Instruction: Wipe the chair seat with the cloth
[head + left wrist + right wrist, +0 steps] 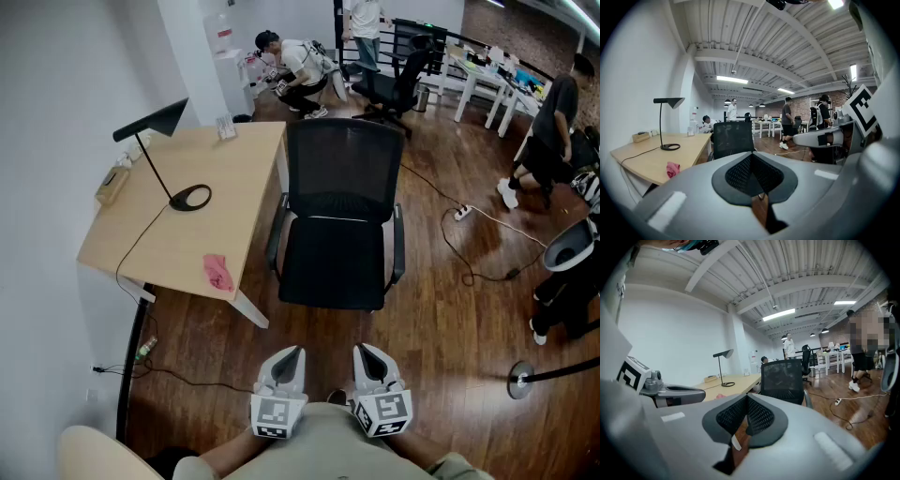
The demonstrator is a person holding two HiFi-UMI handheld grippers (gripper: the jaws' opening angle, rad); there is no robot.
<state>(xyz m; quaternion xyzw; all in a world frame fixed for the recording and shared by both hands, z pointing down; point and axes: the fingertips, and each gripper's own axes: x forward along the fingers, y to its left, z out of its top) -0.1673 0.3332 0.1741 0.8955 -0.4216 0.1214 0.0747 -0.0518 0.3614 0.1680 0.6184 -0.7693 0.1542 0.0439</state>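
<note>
Nothing's really started yet: the left gripper point(289, 356) and right gripper point(367, 354) both hang close to the person's body, fingers point(738, 174) pressed together with nothing in them. The pink cloth point(218, 272) lies on the desk point(234, 169), ahead of the left fingers and off to their left. The chair seat point(335, 262) sits straight ahead of both, bare. Next up is probably reaching left, opening up and pinching the cloth.
</note>
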